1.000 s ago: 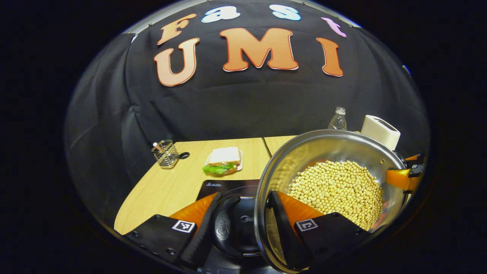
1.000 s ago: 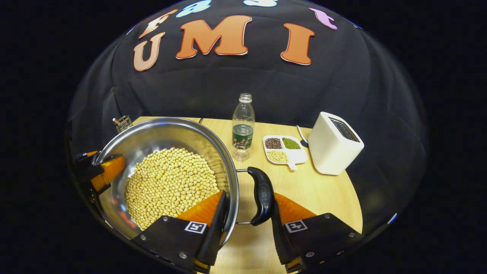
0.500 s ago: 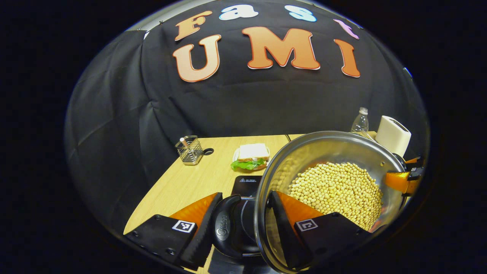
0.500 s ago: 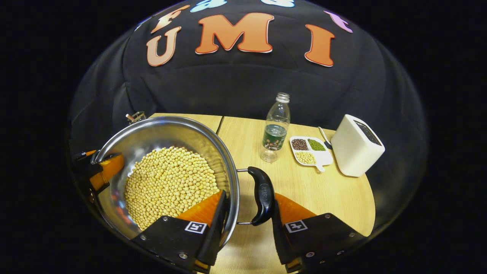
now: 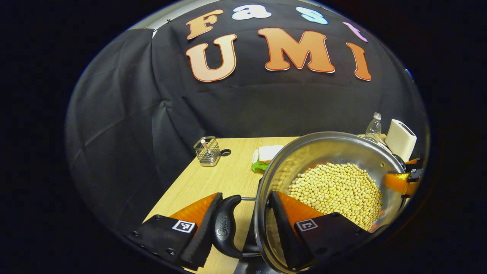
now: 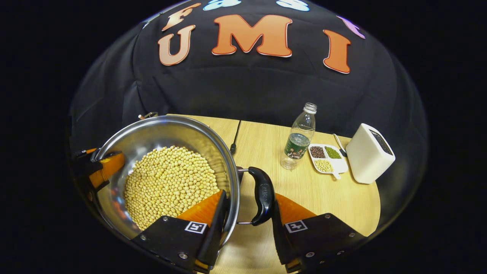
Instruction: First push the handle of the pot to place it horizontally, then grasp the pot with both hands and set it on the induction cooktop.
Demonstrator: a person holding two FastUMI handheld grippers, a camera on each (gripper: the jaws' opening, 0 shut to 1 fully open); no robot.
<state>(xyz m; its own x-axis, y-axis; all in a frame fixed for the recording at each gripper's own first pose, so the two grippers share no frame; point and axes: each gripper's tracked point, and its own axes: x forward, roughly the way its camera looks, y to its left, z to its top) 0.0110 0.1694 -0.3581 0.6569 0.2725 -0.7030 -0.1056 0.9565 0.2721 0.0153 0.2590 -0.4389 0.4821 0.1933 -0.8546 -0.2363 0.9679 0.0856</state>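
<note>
A steel pot (image 5: 304, 156) full of soybeans (image 5: 335, 190) is held off the wooden table between both grippers. My left gripper (image 5: 245, 196) is shut on the pot, one finger against the black side handle (image 5: 224, 228) and the other inside the wall. In the right gripper view, my right gripper (image 6: 249, 195) pinches the opposite black handle (image 6: 262, 196) and the pot (image 6: 159, 133) wall the same way. Each gripper also appears across the pot: the right gripper (image 5: 403, 177) and the left gripper (image 6: 101, 171). A sliver of the black induction cooktop (image 5: 247, 266) peeks out under the pot's left side.
A wire holder (image 5: 207, 151) and a sandwich (image 5: 266, 155) sit at the table's far left. On the right stand a bottle (image 6: 298, 139), a divided dish of beans (image 6: 326, 158) and a white box appliance (image 6: 371, 154). A black cable (image 6: 234, 139) runs behind the pot.
Both grippers have carried the pot leftward over the table; the table's objects slid right in both views. The cooktop, plainly visible under the left handle before, is now almost hidden beneath the pot.
</note>
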